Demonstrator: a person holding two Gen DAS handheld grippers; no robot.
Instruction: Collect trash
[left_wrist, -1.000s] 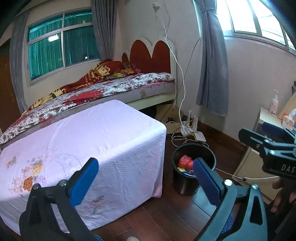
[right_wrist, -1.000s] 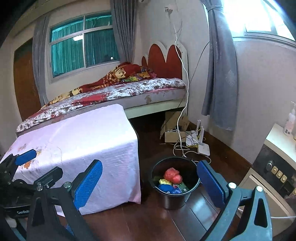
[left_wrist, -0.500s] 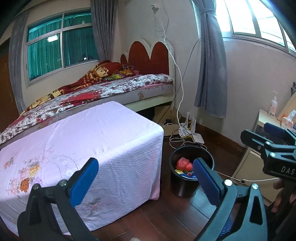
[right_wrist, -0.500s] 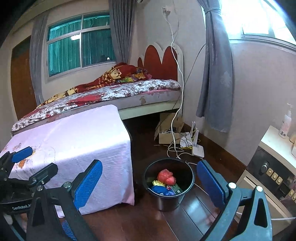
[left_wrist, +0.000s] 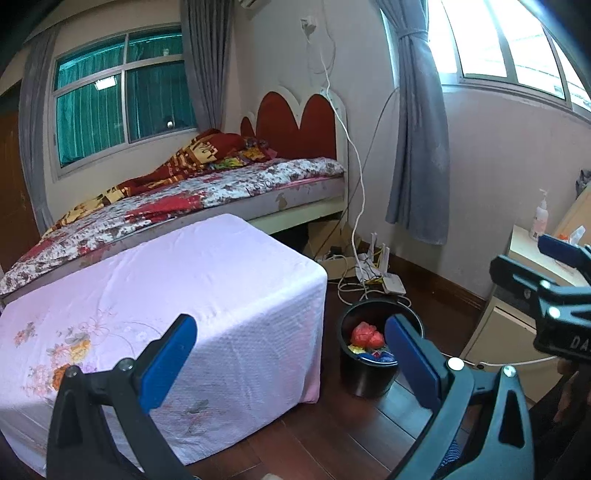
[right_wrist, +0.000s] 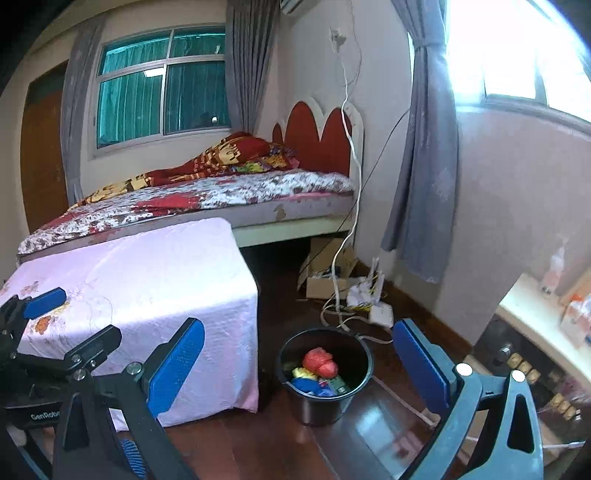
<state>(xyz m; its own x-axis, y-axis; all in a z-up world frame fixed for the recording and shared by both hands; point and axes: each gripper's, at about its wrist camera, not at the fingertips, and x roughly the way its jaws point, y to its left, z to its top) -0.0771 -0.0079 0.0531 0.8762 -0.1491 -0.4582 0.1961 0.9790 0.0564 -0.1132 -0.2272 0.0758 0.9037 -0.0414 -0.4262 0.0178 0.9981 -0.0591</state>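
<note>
A bed (left_wrist: 207, 199) with a floral cover and a red scalloped headboard (left_wrist: 299, 125) stood far ahead of both grippers, against the back wall. Nearer, ahead and to the left of each gripper, was a table draped in a pink cloth (left_wrist: 177, 306) with flower prints; its top held nothing. Grey curtains (right_wrist: 424, 155) hung ahead and to the right, beside a bright window.

The black bin (right_wrist: 325, 376) stood on the dark wood floor (right_wrist: 258, 443) just beside the table's right corner. In the right wrist view it sat between the two fingers, slightly ahead and below; in the left wrist view it lay ahead and to the right, partly behind the right-hand finger. The trash lay inside it: a red crumpled piece (right_wrist: 319, 362) on top, with yellow and blue pieces (right_wrist: 306, 384) beneath.

The left gripper (left_wrist: 288, 354) had its blue-padded jaws spread wide, holding nothing. The right gripper (right_wrist: 299, 358) was likewise spread wide and empty. Each showed at the edge of the other's view, well apart.

Beyond the bin, cables and a white router (right_wrist: 380, 314) lay on the floor near a cardboard box (right_wrist: 325, 284). To the far right of the grippers, a pump bottle (left_wrist: 540, 218) stood on a pale cabinet (left_wrist: 524, 251).
</note>
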